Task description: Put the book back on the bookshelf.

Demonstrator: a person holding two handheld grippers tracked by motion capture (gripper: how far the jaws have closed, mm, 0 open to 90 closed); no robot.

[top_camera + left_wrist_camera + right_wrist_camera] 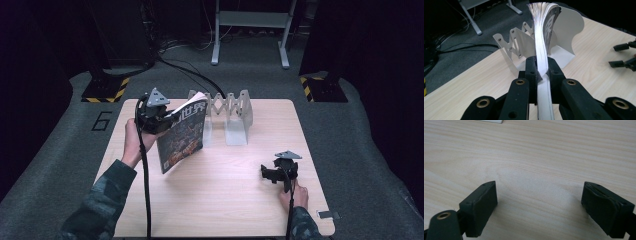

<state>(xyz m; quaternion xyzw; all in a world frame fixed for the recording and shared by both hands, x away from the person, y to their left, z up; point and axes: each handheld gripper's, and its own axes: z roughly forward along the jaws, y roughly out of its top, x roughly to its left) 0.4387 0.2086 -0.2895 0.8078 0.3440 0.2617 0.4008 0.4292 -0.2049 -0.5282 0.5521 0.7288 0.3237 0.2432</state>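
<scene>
The desk [215, 200] is a pale wood-grain top, and the white rack [227, 116] near its far edge serves as the landmark here. The rack is an accordion-style stand with scissor-linked upright dividers and flat feet resting on the desk.

Just left of the rack, the magazine [181, 135] is held up off the desk, upright and tilted, its dark cover with white characters facing the near side. Its top corner reaches the rack's leftmost divider; whether they touch I cannot tell. In the left gripper view the magazine [543, 55] runs edge-on away from the camera, its pages fanning at the far end in front of a rounded rack divider [569, 27].

The left claw [165, 120], left of the rack and raised above the desk, is clenched on the magazine's edge; in its own view the left claw [541, 70] has both black pads pressed against the paper from either side.

The right claw [270, 174] sits well to the near right of the rack, low over the desk and pointing left. In its own view the right claw [540, 205] is released, jaws wide apart over bare wood with nothing between them.
</scene>
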